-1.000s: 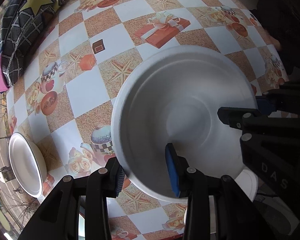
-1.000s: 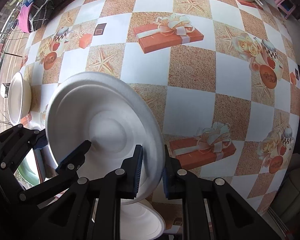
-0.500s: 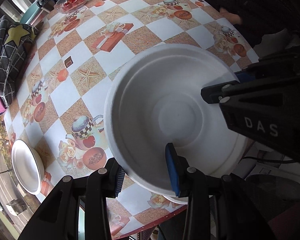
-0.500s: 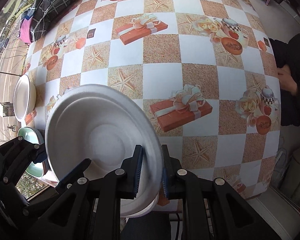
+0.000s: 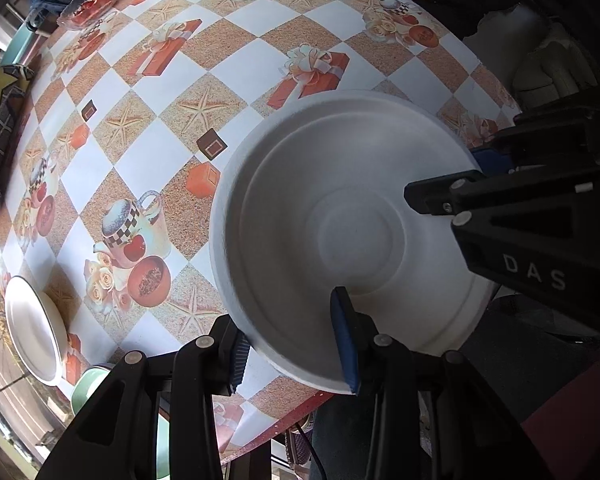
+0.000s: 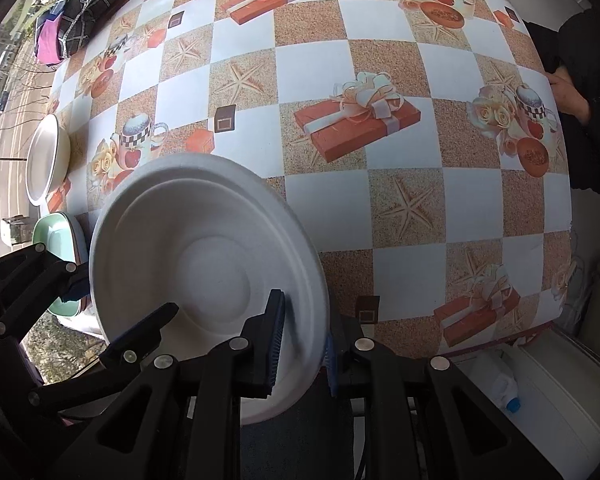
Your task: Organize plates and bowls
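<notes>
Carrying white pulp plate (image 5: 340, 220) between both grippers, above near table edge; left gripper (image 5: 296, 344) nearly closed, pinching rim at 6 o'clock; right gripper (image 6: 300, 340) clamped tight on opposite rim. White ceramic dish (image 6: 46, 156) at 9 o'clock on tablecloth (image 6: 400, 200), green bowl (image 6: 56, 232) just beside it. Risks: hands pulling apart could tear or bend thin rim; uneven tilt could slip plate from one pinch; low pass could clip green bowl
</notes>
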Demonstrator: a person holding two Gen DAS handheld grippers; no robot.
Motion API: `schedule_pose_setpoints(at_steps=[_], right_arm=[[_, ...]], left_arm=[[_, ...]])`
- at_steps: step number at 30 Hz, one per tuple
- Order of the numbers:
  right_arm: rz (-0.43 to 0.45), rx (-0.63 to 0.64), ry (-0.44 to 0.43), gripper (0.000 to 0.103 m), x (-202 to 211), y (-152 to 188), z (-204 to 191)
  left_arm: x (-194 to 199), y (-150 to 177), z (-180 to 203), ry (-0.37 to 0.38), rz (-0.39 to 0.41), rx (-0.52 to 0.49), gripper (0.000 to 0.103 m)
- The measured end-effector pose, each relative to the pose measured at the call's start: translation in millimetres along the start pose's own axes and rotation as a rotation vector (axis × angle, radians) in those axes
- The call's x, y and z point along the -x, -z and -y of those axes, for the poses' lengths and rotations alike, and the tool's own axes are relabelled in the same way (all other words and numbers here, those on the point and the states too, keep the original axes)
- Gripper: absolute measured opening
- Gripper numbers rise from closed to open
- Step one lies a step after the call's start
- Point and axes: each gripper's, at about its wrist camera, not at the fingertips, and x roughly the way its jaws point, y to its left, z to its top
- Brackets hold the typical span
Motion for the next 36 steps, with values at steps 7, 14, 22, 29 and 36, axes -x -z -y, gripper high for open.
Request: schedule_pose_setpoints(at_steps=[7, 14, 22, 29, 36], right_arm=[[-0.025, -0.015, -0.009, 0.019, -10.7, 9.3, 1.3], [-0.045, -0.054, -0.029, 0.019, -14.7, 13.8, 12.0], [-0.023, -0.092, -0.022, 0.103, -6.9, 14.9, 22.8], [0.019, -0.045, -0.011, 0.103, 15.4, 1.4, 9.4], [0.024, 0.041, -0.038, 0.103, 35.5, -10.6, -22.4]], left_arm=[[-7.8, 5.7, 5.4, 0.011, -0.011, -0.017, 0.045], [-1.8, 15.1, 0.9, -0.01, 0.033, -0.004, 0.066], [18.9, 37.3, -30.8, -0.002, 0.137, 0.117, 0.081], [19.3, 49.1, -64.3, -0.034, 0.125, 0.271, 0.103], [22.8, 64.4, -86.9, 0.027, 0.142, 0.385, 0.103]])
